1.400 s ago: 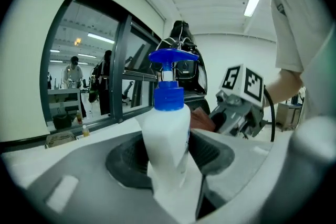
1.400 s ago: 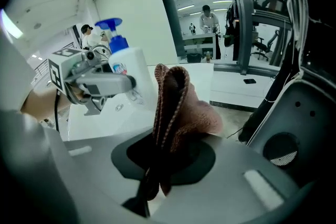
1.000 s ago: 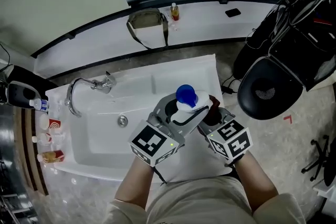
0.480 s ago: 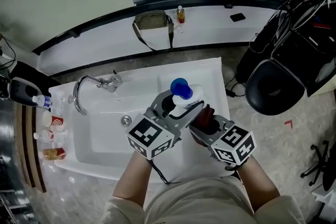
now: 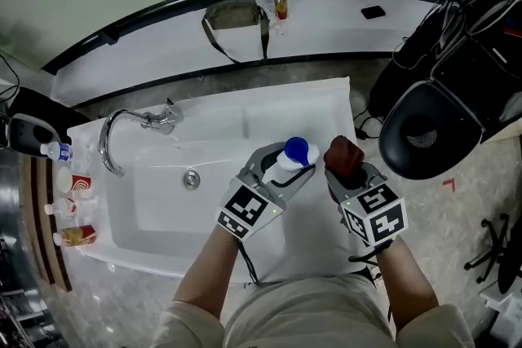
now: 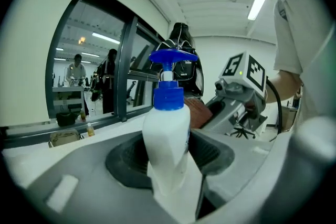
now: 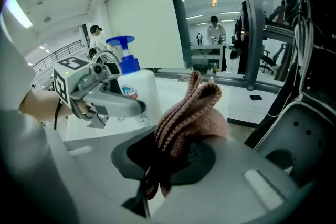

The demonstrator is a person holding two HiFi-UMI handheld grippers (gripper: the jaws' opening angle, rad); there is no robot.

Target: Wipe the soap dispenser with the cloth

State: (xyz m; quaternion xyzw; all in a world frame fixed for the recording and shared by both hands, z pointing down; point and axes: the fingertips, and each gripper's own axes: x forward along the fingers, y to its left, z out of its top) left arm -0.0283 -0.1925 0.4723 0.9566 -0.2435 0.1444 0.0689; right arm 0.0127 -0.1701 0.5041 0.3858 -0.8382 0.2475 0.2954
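Between left tool's [image 5: 280,175] jaws: upright white soap dispenser [image 5: 292,154], blue-topped; cloth [image 5: 343,157] near.

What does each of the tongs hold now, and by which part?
The left tongs clamp the white plastic soap dispenser with a blue pump around its lower body. The right tongs pinch the bunched reddish-brown cloth by its lower folds.

No text readable anywhere, small blue-and-red label [image 7: 127,91] on the white soap dispenser [image 7: 140,97], too blurred to make out, brand illegible.
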